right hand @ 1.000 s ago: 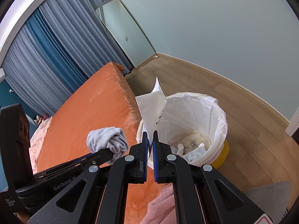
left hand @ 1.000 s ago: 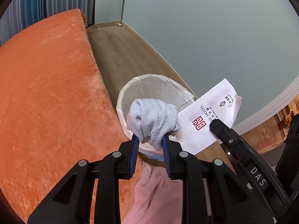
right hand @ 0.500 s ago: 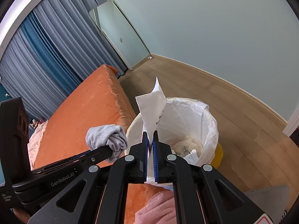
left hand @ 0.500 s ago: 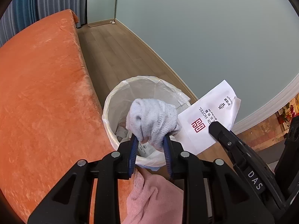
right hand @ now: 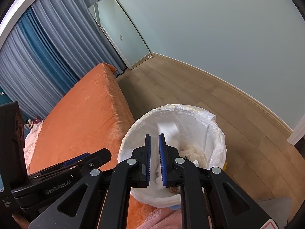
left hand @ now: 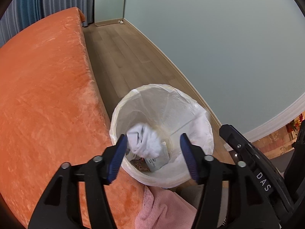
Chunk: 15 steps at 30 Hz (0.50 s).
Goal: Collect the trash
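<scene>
Left wrist view: left gripper [left hand: 152, 153] jaws opening, nothing gripped; sock [left hand: 144, 143], blurred, inside the lined bin [left hand: 198, 110] at lower centre.

Right wrist view: right gripper [right hand: 154, 157] jaws opening, released; paper [right hand: 167, 128], blurred, inside bin [right hand: 219, 133], centre frame.

Plush orange velvet bedspread [left hand: 47, 95], thin crinkled translucent plastic bin liner [left hand: 167, 103], soft white knitted cloth [left hand: 144, 141], matt wood-plank floor [left hand: 122, 53]
</scene>
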Motion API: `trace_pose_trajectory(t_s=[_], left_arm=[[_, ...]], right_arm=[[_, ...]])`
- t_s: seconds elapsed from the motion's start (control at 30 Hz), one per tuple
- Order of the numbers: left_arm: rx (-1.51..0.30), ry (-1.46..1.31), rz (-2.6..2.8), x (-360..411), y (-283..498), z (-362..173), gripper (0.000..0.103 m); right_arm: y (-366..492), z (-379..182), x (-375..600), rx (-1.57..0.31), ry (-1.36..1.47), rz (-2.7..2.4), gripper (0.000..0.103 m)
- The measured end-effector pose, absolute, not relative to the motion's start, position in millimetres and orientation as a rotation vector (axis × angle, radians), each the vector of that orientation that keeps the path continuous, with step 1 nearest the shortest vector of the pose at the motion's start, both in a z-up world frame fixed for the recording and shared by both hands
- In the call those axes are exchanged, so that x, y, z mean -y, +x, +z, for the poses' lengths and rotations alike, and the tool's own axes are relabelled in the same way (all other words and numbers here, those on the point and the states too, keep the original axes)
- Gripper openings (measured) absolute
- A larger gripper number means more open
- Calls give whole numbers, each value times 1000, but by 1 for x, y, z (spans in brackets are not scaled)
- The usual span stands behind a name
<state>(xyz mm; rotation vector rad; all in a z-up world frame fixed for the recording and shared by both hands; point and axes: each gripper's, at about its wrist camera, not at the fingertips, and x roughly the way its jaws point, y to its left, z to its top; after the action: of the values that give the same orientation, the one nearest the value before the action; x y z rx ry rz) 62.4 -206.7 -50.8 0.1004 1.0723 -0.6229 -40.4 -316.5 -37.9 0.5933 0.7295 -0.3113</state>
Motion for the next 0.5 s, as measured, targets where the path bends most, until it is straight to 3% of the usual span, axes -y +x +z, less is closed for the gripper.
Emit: trace_pose_trajectory(t_s=[0.27, 0.5], left_arm=[[-1068, 65, -585, 182, 68, -50, 61], [-1019, 86, -547, 158, 56, -40, 61]], right_arm=[[-35, -34, 301, -760, 537, -306, 13], [-46, -24, 279, -777, 436, -306, 37]])
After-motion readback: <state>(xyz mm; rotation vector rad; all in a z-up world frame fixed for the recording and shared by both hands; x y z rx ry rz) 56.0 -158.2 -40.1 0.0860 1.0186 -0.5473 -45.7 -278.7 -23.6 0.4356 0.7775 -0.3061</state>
